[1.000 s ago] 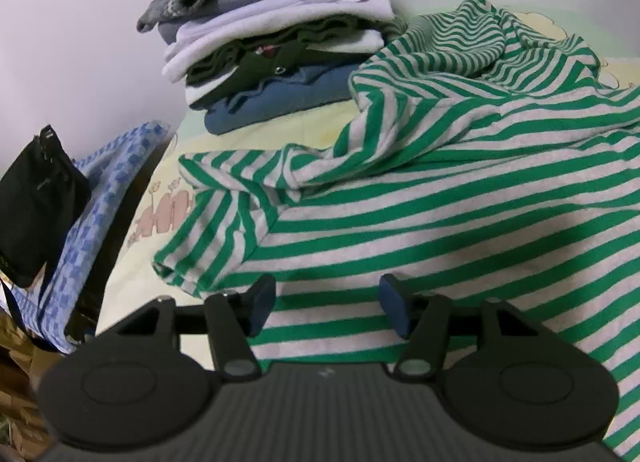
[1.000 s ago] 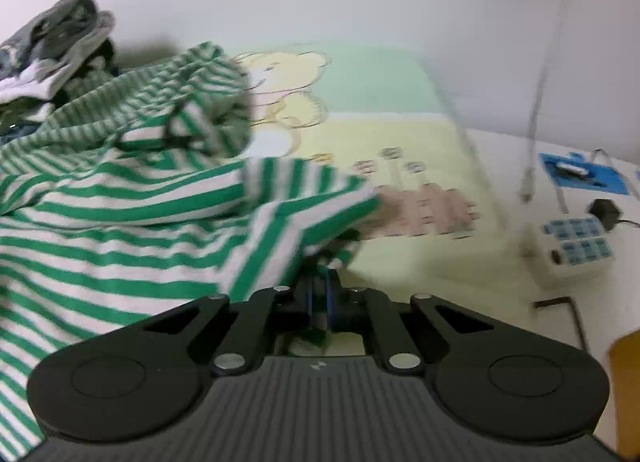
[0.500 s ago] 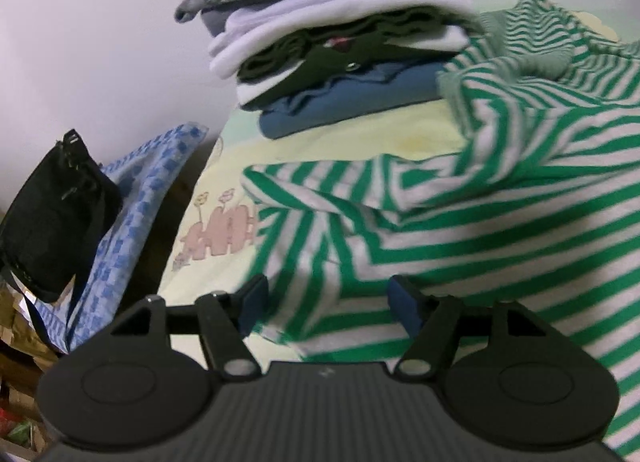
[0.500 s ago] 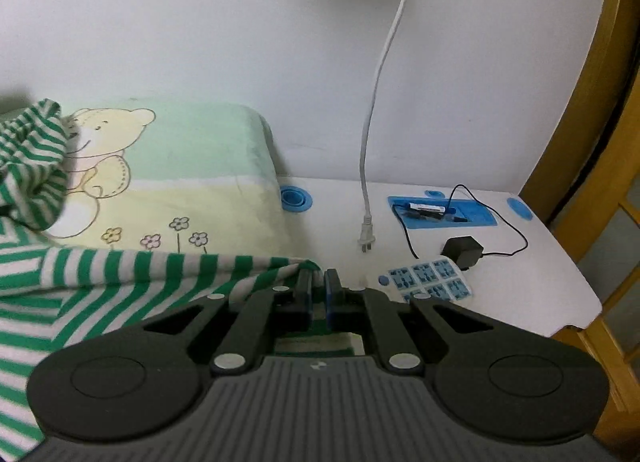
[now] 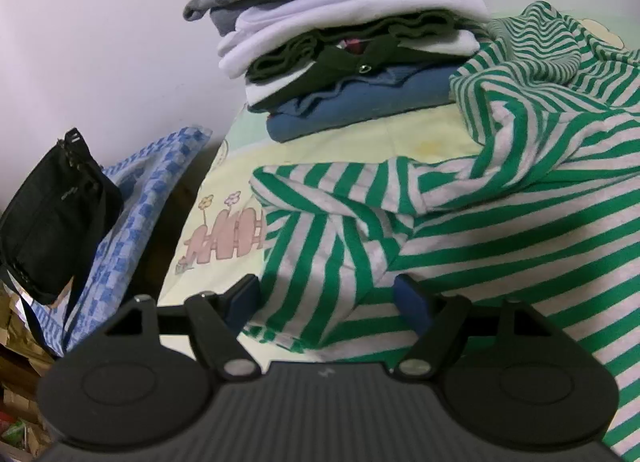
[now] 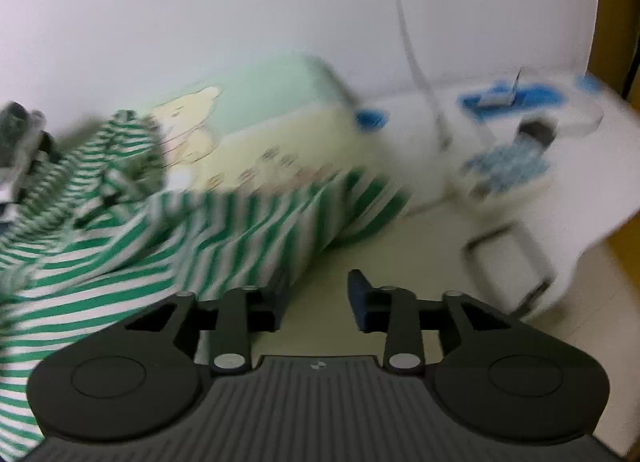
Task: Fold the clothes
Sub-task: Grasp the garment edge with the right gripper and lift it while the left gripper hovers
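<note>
A green-and-white striped shirt (image 5: 500, 222) lies rumpled on a yellow-green blanket (image 5: 360, 142). In the left wrist view its folded left sleeve end sits between the fingers of my left gripper (image 5: 328, 298). The jaws are opening and the pads stand clear of the cloth. The right wrist view is blurred. The shirt's (image 6: 120, 230) other sleeve stretches across the blanket (image 6: 280, 130) to the left finger of my right gripper (image 6: 316, 298). Its jaws are opening, with nothing between them.
A stack of folded clothes (image 5: 352, 42) stands at the back of the blanket against the wall. A black pouch (image 5: 52, 214) and a blue checked cloth (image 5: 148, 182) hang off the left. A white cable (image 6: 412, 46) and small blue items (image 6: 508, 162) lie on the white table to the right.
My right gripper was shut on the sleeve end; it has let go and its jaws have parted while its view swung. My left gripper shifted left, so the sleeve end now lies between its fingers.
</note>
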A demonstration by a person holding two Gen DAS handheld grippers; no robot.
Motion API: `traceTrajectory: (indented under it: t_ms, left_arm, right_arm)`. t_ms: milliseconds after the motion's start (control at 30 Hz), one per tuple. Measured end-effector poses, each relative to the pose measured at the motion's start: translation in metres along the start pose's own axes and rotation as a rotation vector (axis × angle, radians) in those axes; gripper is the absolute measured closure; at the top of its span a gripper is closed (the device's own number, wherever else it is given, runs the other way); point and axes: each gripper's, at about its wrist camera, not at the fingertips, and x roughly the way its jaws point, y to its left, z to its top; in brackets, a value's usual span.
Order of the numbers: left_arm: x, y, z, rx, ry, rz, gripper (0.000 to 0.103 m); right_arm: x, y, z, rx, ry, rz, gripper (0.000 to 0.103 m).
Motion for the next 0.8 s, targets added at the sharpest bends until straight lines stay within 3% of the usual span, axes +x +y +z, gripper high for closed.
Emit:
traceTrajectory:
  t_ms: [100, 167, 200, 233, 267, 333, 467, 500, 533, 600, 700, 800]
  left_arm:
    - [-0.003, -0.007, 0.001, 0.033, -0.002, 0.002, 0.027]
    - [-0.006, -0.011, 0.001, 0.055, -0.005, -0.005, 0.027]
    - [-0.007, -0.013, 0.001, 0.064, -0.008, -0.009, 0.027]
    - [-0.008, -0.015, 0.001, 0.071, -0.011, -0.007, 0.027]
    - [-0.008, -0.017, 0.0, 0.076, -0.013, -0.005, 0.027]
    - [-0.008, -0.016, 0.001, 0.068, -0.012, -0.007, 0.027]
    - [-0.007, -0.01, 0.0, 0.018, 0.0, -0.026, 0.027]
    - [-0.007, -0.009, 0.0, 0.009, 0.002, -0.029, 0.027]
    - [-0.007, -0.008, 0.0, 0.002, 0.003, -0.031, 0.027]
    - [-0.007, -0.009, 0.0, 0.002, 0.003, -0.027, 0.027]
    - [-0.008, -0.011, 0.0, 0.009, 0.004, -0.026, 0.027]
    - [-0.008, -0.009, -0.001, 0.008, 0.004, -0.03, 0.026]
  right_arm:
    - [0.016, 0.0, -0.001, 0.118, -0.055, -0.003, 0.061]
    - [0.025, -0.004, 0.003, 0.173, -0.075, 0.028, 0.067]
    - [0.029, -0.004, 0.008, 0.181, -0.062, 0.057, 0.092]
    - [0.027, -0.002, 0.013, 0.173, -0.07, 0.064, 0.099]
    - [0.024, 0.001, 0.018, 0.162, -0.081, 0.067, 0.099]
    - [0.0, 0.017, 0.03, 0.047, -0.178, 0.048, 0.1]
    - [-0.042, 0.068, 0.039, -0.313, -0.323, -0.152, 0.102]
    - [-0.044, 0.078, 0.037, -0.387, -0.345, -0.194, 0.097]
    - [-0.039, 0.081, 0.037, -0.43, -0.308, -0.168, 0.089]
    - [-0.027, 0.08, 0.033, -0.465, -0.225, -0.071, 0.086]
    - [-0.013, 0.068, 0.019, -0.444, -0.188, -0.162, 0.084]
    - [-0.004, 0.038, 0.01, -0.265, -0.116, -0.16, 0.082]
